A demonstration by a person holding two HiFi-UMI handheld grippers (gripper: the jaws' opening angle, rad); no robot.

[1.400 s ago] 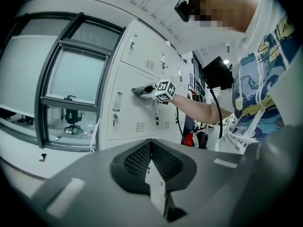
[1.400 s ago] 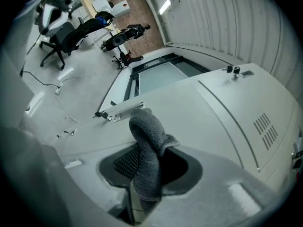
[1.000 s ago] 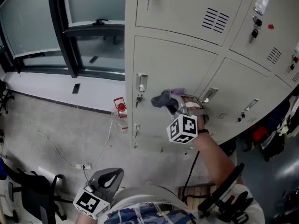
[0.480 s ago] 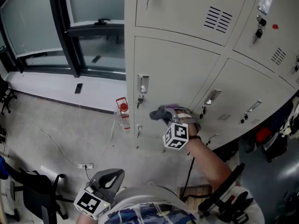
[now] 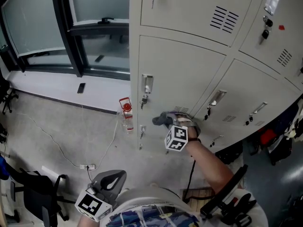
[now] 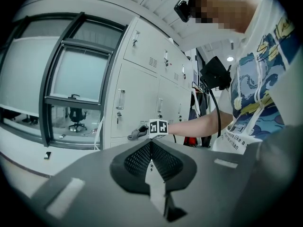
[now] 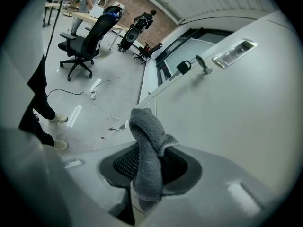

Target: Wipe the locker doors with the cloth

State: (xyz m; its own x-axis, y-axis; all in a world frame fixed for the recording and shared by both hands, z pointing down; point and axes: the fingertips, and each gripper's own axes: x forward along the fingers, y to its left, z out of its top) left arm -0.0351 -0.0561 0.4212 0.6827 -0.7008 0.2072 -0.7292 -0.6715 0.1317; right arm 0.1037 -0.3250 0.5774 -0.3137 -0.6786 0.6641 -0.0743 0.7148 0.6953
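Clamped in the right gripper (image 7: 147, 171): one grey cloth (image 7: 144, 126), folded over, loose end poking forward past the jaws. Sits at or just off the locker door (image 5: 180, 70) at centre of the head view, low on the panel, below and right of its handle (image 5: 147, 83); contact not certain. Door face fills the right of the right gripper view, so probably calls for a sweep along the panel. Parked at bottom left, well apart from the lockers: left gripper (image 5: 110, 181), jaws together on nothing. Counted: one cloth, two grippers, several doors, total cut off by the frame.
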